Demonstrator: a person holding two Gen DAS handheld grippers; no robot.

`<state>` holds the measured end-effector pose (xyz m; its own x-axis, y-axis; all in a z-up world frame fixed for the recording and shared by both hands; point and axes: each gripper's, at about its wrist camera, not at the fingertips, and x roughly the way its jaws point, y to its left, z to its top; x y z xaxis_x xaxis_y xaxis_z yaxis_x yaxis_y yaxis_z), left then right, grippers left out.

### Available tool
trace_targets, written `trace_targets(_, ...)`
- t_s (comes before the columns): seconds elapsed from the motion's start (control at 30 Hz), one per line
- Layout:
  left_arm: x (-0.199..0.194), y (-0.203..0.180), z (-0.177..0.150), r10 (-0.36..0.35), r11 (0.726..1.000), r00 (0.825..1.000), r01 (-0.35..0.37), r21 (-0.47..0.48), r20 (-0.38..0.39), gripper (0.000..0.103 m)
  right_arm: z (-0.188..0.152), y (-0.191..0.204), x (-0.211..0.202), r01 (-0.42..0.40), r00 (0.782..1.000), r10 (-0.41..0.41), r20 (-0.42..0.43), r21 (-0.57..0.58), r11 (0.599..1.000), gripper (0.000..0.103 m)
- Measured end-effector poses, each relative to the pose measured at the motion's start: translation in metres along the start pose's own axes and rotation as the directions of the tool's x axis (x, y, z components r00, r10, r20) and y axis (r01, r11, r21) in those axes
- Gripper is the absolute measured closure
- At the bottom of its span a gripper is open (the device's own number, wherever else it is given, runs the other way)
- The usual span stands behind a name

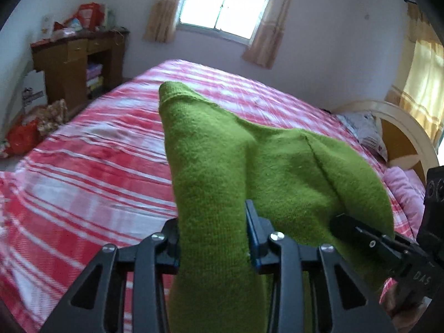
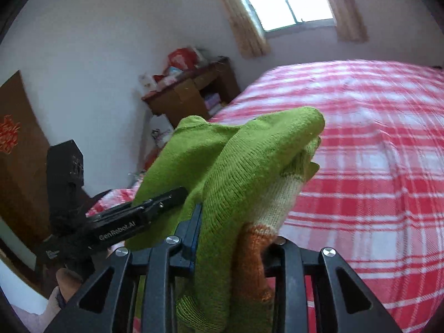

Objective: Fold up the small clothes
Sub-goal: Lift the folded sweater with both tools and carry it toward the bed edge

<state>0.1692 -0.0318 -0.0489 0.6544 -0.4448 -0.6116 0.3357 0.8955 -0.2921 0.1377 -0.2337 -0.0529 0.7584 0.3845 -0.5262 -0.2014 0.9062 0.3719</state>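
Pinching a fold of one soft green knitted garment (image 1: 277,166), the left gripper (image 1: 213,238) has its jaws closed on the cloth above the red-and-white checked bedspread (image 1: 83,166); the right gripper (image 1: 369,238) bites the right edge. From the right wrist, that gripper (image 2: 233,247) clamps the same garment (image 2: 236,172), with cream and orange bands, one piece. Light and limp, it likely handles best by its hems.
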Motion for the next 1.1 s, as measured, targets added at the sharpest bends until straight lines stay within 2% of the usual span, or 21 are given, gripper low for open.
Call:
trace_targets(0.17,-0.024,0.042,0.008,0.085,0.996,0.996,-0.084,-0.035,0.036,0.066,0.013,0.051,0.026,-0.067,0.998,0.066,-0.012,-0.078,0.995,0.073)
trace_targets(0.37,-0.039,0.102,0.019,0.208,0.976,0.977,-0.203,-0.081,0.056,0.066,0.026,0.102,0.079,-0.142,0.990,0.138,-0.039,-0.152,0.978,0.073)
trace_targets(0.5,-0.033,0.133,0.024,0.269,0.960,0.961,-0.262,-0.101,0.062,0.066,0.031,0.128,0.116,-0.164,0.986,0.158,-0.045,-0.202,0.966,0.073)
trace_targets(0.6,-0.014,0.151,0.023,0.319,0.944,0.946,-0.312,-0.103,0.058,0.066,0.029,0.141,0.145,-0.143,0.990,0.136,-0.044,-0.257,0.956,0.073)
trace_targets(0.7,0.018,0.172,0.020,0.367,0.927,0.930,-0.362,-0.094,0.033,0.066,0.024,0.139,0.184,-0.117,0.993,0.107,-0.050,-0.281,0.952,0.073)
trace_targets(0.77,0.043,0.186,0.014,0.390,0.916,0.921,-0.390,-0.097,-0.018,0.066,0.018,0.127,0.213,-0.112,0.992,0.092,-0.086,-0.267,0.957,0.073)
trace_targets(0.83,0.056,0.194,0.008,0.415,0.904,0.909,-0.417,-0.098,-0.039,0.065,0.014,0.115,0.241,-0.067,0.992,0.035,-0.125,-0.263,0.963,0.073)
trace_targets(0.87,0.057,0.195,0.007,0.416,0.903,0.909,-0.417,-0.102,-0.032,0.064,0.013,0.108,0.252,-0.058,0.990,0.022,-0.143,-0.255,0.965,0.073)
trace_targets(0.97,0.061,0.197,0.009,0.415,0.903,0.909,-0.416,-0.106,-0.036,0.060,0.011,0.083,0.269,-0.084,0.982,0.052,-0.181,-0.173,0.981,0.072)
trace_targets(1.07,0.064,0.198,0.010,0.443,0.891,0.896,-0.445,-0.095,-0.040,0.056,0.016,0.072,0.278,-0.091,0.977,0.066,-0.204,-0.115,0.989,0.064)
trace_targets(1.1,0.065,0.198,0.011,0.452,0.886,0.891,-0.454,-0.096,-0.044,0.052,0.017,0.070,0.279,-0.080,0.976,0.057,-0.209,-0.105,0.991,0.053)
